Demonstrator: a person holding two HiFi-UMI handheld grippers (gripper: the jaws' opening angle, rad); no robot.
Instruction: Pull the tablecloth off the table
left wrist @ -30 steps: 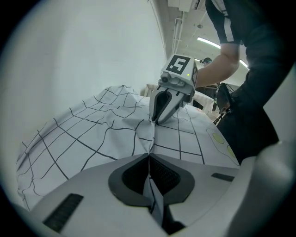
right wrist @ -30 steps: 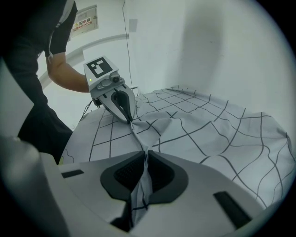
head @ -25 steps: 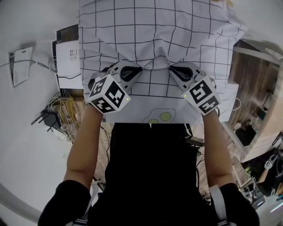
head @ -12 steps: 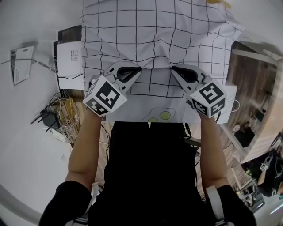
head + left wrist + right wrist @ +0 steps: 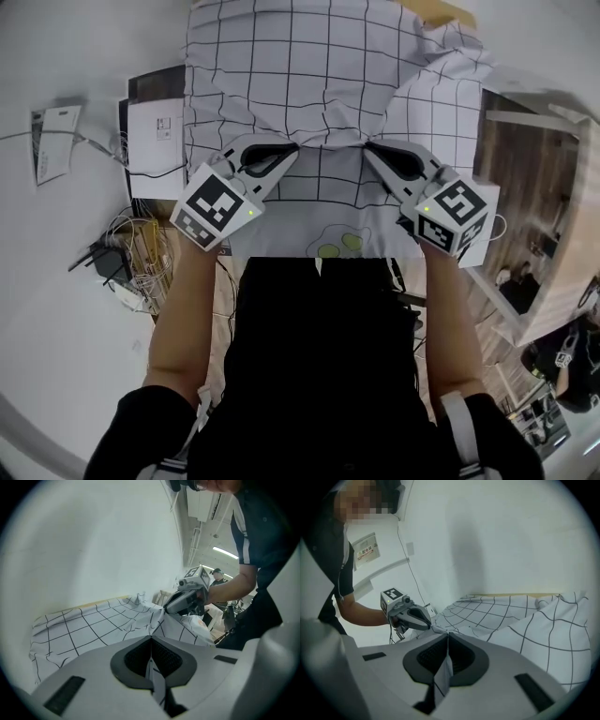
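Note:
A white tablecloth (image 5: 328, 84) with a black grid covers the table and hangs over its near edge. My left gripper (image 5: 292, 150) is shut on a pinch of its near hem, and my right gripper (image 5: 368, 148) is shut on the hem a little to the right. Cloth bunches into folds between and behind the two grips. In the left gripper view a strip of the tablecloth (image 5: 93, 627) runs between the closed jaws of the left gripper (image 5: 151, 641). In the right gripper view the tablecloth (image 5: 525, 620) is likewise clamped in the right gripper (image 5: 447, 637). The far right corner is rumpled, baring a wooden table edge (image 5: 450, 11).
White boxes (image 5: 150, 131) and tangled cables (image 5: 131, 244) lie on the floor at the left. A wooden shelf unit (image 5: 534, 187) stands to the right. A printed design (image 5: 339, 244) shows on the hanging cloth by my body.
Both grippers have drawn back toward my body and slightly up, keeping hold of the hem. The cloth has slid nearer, its far corner creasing more.

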